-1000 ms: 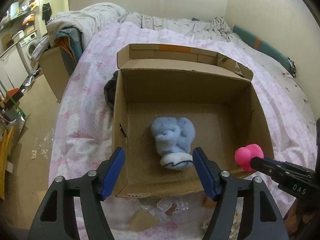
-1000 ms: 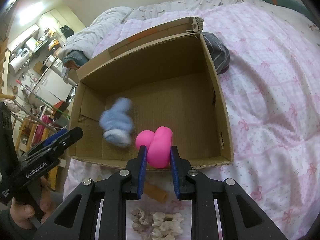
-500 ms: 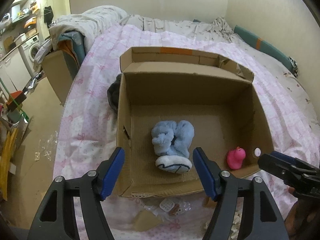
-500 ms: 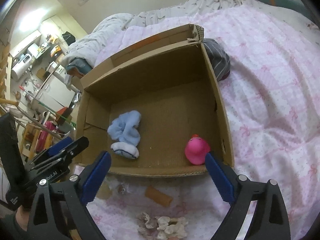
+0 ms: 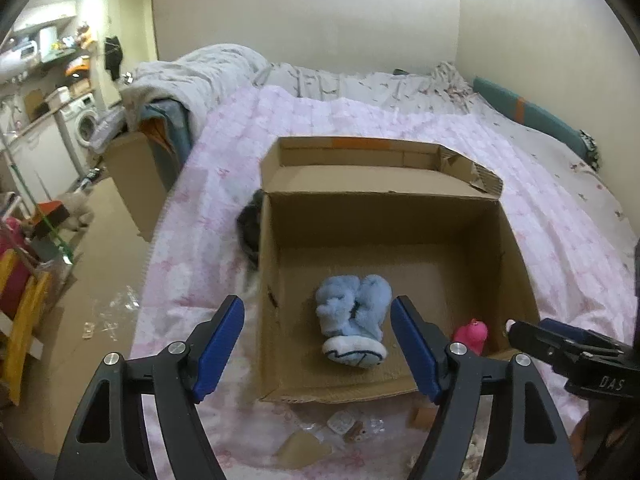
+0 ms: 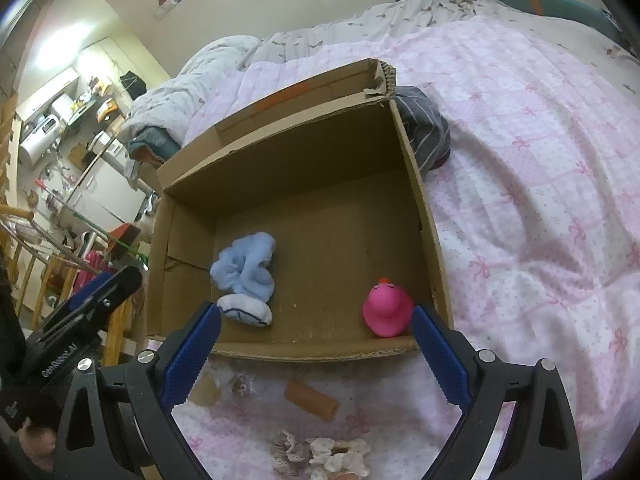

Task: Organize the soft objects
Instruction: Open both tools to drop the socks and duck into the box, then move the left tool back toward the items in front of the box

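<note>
An open cardboard box (image 5: 516, 252) (image 6: 430, 216) stands on a pink quilted bed. Inside it lie a pair of fluffy light-blue slippers (image 5: 354, 314) (image 6: 246, 270) and a pink rubber duck (image 5: 472, 332) (image 6: 386, 306), the duck in the near right corner. My left gripper (image 5: 318, 344) hovers above the box's near edge; its jaws are opening and nothing is between them. My right gripper (image 6: 316, 354) stands wide open over the near wall, the duck lying free just beyond its right finger. Each gripper shows at the edge of the other's view (image 5: 560, 348) (image 6: 80, 304).
Near the box's front lie a brown cork-like cylinder (image 6: 312, 400), a frilly scrunchie (image 6: 320, 450) and small bits of plastic (image 5: 342, 428). A dark striped cloth (image 6: 424, 132) lies behind the box. A second box (image 5: 136, 172) and cluttered floor are on the left.
The right gripper opened wide and the pink duck dropped from it into the box's near right corner. The left gripper rose a little and its view tilted up.
</note>
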A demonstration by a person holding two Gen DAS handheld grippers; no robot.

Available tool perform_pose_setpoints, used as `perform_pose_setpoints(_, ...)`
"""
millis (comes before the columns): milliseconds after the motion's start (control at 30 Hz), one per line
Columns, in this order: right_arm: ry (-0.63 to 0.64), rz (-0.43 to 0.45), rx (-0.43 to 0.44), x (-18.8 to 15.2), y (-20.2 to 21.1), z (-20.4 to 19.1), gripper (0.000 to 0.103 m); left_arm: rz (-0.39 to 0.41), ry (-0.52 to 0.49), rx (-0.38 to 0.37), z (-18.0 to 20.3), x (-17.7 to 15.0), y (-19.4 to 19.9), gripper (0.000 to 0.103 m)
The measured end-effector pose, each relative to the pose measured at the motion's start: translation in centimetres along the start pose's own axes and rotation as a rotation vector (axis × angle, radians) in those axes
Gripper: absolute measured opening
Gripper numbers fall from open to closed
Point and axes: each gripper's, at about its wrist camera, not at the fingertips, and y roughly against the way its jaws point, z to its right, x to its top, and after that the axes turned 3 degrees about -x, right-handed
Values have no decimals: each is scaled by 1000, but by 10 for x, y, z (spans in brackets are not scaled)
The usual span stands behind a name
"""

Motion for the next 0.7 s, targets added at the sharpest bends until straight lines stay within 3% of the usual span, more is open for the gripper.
perform_pose_setpoints(67,2,8,0,-1,3,0,102,2,-30,36,3,-2,6,74)
perform_pose_setpoints(300,20,40,-19,-6,22,1,102,2,-85,-22,1,-14,34,75)
perform_pose_setpoints(700,55,60,-38,-36,55,-8,102,6,1,-67,-19,-34,69,75)
